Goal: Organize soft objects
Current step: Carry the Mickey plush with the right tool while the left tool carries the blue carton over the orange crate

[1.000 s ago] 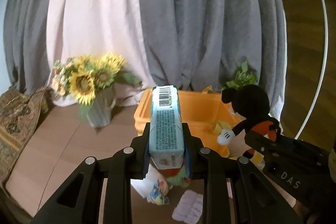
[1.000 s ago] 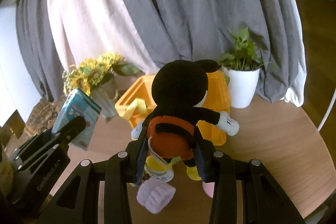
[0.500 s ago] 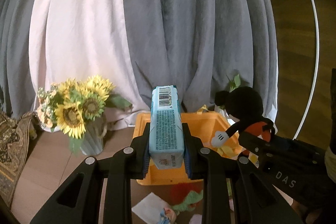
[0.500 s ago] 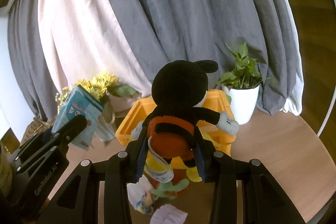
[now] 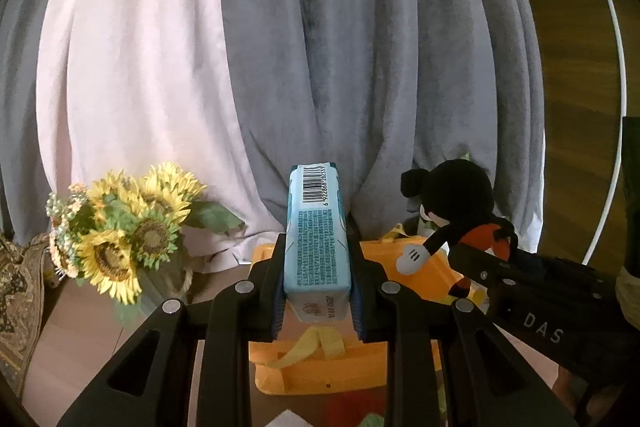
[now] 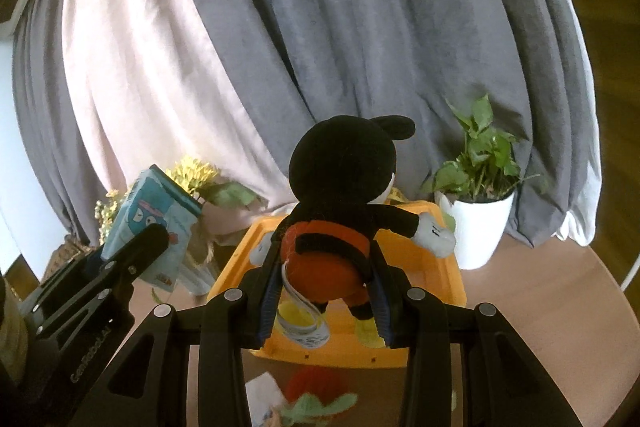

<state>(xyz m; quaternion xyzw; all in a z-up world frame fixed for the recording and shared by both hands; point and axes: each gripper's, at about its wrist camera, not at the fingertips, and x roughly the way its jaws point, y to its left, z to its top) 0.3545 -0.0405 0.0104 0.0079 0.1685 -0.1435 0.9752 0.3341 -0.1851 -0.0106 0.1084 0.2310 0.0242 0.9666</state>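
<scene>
My left gripper is shut on a light blue tissue pack with a barcode, held above the orange bin. The pack also shows in the right wrist view. My right gripper is shut on a black mouse plush with red shorts, held over the orange bin. The plush shows at the right of the left wrist view. A yellow soft item lies inside the bin.
A vase of sunflowers stands left of the bin. A potted plant in a white pot stands to its right. A red and green soft toy and a white cloth lie on the wooden table before the bin. Grey and pink curtains hang behind.
Both grippers have risen and moved forward toward the bin with their loads. The loose items on the table have dropped toward the bottom of both views.
</scene>
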